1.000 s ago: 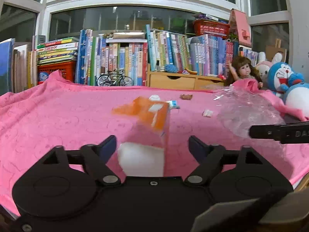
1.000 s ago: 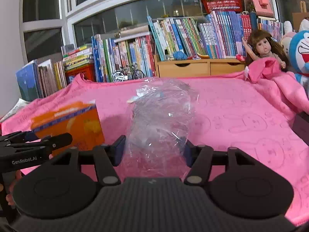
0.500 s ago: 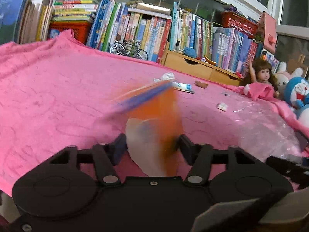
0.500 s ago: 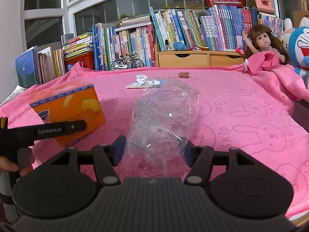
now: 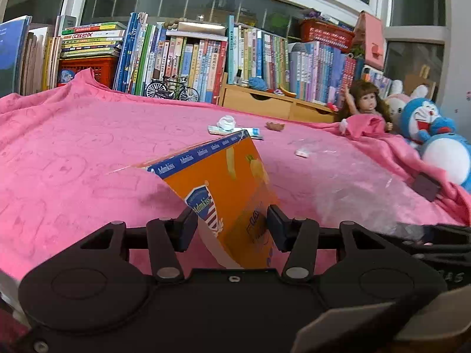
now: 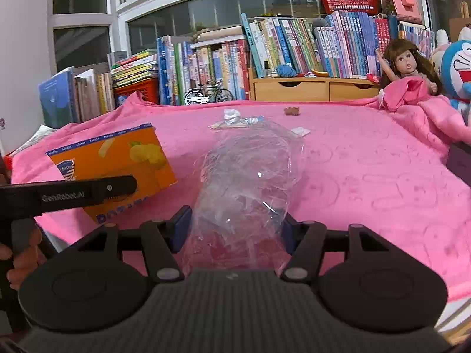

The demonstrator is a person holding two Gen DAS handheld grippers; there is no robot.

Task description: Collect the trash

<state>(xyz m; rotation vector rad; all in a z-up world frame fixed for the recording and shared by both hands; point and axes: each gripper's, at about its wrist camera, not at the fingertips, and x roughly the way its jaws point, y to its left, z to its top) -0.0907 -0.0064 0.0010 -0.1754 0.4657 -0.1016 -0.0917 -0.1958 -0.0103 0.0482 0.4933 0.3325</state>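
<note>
My left gripper (image 5: 232, 223) is shut on an orange carton (image 5: 223, 188) with a blue band, tilted over the pink blanket (image 5: 73, 158). The same orange carton (image 6: 117, 164) shows at left in the right wrist view, with the left gripper's finger across it. My right gripper (image 6: 235, 226) is shut on a clear plastic bag (image 6: 250, 182) that stands up from its jaws; the same clear plastic bag (image 5: 353, 194) lies at right in the left wrist view. Farther back lie a crumpled white tissue (image 5: 226, 122), a flat wrapper (image 5: 253, 132), a brown scrap (image 5: 275, 126) and a small white scrap (image 5: 301, 153).
Rows of books (image 5: 191, 56), a model bicycle (image 5: 172, 89) and wooden drawers (image 5: 265, 104) line the back edge. A doll (image 5: 368, 103) and blue plush toys (image 5: 435, 144) sit at the right. A person's hand (image 6: 17, 259) holds the left gripper.
The left gripper has closed on the orange carton and lifted it tilted, swinging its view. The right gripper keeps its hold on the bag, which has barely moved.
</note>
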